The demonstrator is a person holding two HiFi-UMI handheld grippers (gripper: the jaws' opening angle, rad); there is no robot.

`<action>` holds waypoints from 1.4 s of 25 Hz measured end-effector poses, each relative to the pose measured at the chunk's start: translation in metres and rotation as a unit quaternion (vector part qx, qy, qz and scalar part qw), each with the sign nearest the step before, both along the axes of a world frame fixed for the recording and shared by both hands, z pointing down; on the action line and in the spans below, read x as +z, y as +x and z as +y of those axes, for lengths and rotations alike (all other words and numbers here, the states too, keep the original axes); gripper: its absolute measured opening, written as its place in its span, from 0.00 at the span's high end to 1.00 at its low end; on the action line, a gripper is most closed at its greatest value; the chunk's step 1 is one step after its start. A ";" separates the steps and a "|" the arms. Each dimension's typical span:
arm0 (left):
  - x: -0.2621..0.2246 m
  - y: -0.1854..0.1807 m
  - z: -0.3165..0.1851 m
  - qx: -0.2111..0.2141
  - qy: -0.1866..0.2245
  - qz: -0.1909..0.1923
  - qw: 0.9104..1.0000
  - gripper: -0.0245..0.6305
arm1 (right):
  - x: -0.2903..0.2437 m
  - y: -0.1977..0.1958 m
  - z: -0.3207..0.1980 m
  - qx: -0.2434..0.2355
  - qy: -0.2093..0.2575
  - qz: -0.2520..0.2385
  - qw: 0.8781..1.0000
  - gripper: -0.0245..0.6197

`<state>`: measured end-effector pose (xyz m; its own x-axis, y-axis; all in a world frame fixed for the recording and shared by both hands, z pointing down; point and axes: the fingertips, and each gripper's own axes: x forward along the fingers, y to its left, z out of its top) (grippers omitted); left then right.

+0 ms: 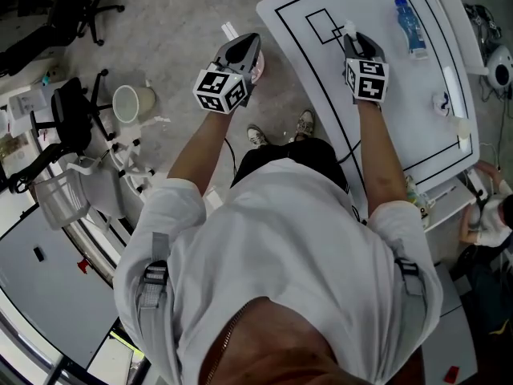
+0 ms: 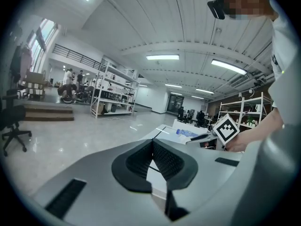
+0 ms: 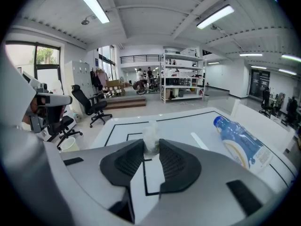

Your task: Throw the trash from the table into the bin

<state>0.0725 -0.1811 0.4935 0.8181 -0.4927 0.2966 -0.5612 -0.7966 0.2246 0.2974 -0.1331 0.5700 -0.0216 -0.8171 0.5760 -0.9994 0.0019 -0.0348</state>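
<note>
On the white table [image 1: 385,111] with black lines, my right gripper [image 1: 353,38] is shut on a small crumpled clear wrapper [image 3: 151,139], which sticks up between the jaw tips [image 3: 151,149]. A blue-labelled plastic bottle [image 1: 410,26] lies on the table to its right, also seen in the right gripper view [image 3: 241,144]. My left gripper [image 1: 244,54] hangs over the floor just left of the table's edge, shut with nothing between its pads [image 2: 153,147]. The white bin [image 1: 132,103] stands on the floor further left, also visible in the right gripper view [image 3: 69,145].
A small dark-and-white object [image 1: 442,103] and a pale cup-like thing [image 1: 462,127] sit near the table's right side. Office chairs [image 1: 72,119] and a wire basket [image 1: 60,199] crowd the floor at left. Another person [image 1: 489,215] sits beyond the table's right edge.
</note>
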 end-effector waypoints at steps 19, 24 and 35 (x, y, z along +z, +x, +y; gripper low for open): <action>0.035 -0.264 -0.029 -0.169 -0.020 -0.011 0.985 0.95 | -0.017 -0.301 -0.067 -0.191 0.028 -0.048 0.980 0.80; 0.068 -0.296 -0.026 -0.194 -0.042 -0.015 0.980 0.95 | 0.015 -0.337 -0.075 -0.216 0.009 -0.054 0.975 0.80; 0.189 -0.325 -0.028 -0.216 -0.103 -0.037 0.970 0.95 | 0.149 -0.379 -0.077 -0.248 -0.054 -0.061 0.965 0.80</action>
